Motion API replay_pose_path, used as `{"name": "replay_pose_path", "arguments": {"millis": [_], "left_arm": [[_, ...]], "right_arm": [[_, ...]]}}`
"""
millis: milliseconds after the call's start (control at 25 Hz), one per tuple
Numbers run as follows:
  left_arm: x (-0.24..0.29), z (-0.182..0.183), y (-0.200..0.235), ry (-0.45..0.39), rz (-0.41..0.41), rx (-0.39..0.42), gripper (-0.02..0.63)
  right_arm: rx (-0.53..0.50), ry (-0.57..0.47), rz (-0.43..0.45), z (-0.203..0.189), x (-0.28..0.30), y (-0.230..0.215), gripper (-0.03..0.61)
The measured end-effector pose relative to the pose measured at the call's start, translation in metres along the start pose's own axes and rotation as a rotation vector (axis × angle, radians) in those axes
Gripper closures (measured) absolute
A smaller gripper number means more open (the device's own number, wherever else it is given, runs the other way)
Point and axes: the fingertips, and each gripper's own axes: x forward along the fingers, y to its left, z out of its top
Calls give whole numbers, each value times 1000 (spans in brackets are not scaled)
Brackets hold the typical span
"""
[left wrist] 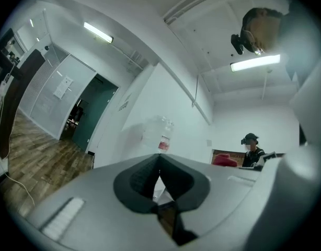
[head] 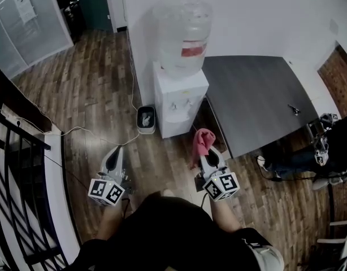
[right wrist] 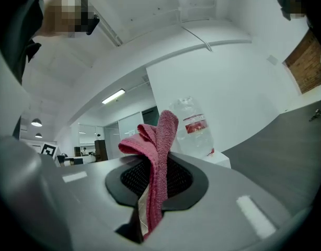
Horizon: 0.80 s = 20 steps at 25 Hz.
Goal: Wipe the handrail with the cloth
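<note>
1. Plainly, the right gripper (head: 207,153) has its fingers (right wrist: 177,178) clamped on the pink cloth (right wrist: 159,156); the cloth stands folded up out of them (its upper end flops over to the left in the right gripper view).
2. On the left gripper (head: 117,150) the fingers (left wrist: 137,179) are pressed together at the tips; nothing sits between them.
3. Both grippers hover over the wooden floor (head: 94,78), just in front of a white water dispenser (head: 179,97); a grey table (head: 258,100) stands to its right.
4. The dark handrail (head: 15,101) runs along the head view's left edge, well apart from the cloth; the left gripper is the nearer of the two to it.
</note>
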Motion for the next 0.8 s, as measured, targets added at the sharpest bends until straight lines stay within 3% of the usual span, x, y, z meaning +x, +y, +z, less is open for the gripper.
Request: {"name": "replay_pose_path", "arguments": {"millis": [520,800], "left_arm": [[-4,7,-19,3,95,64,614],[-42,20,7,-35,212,49,614]], "right_arm": [[6,32,136,7,16,-9,528],[16,91,236,-9,45,16,528]]}}
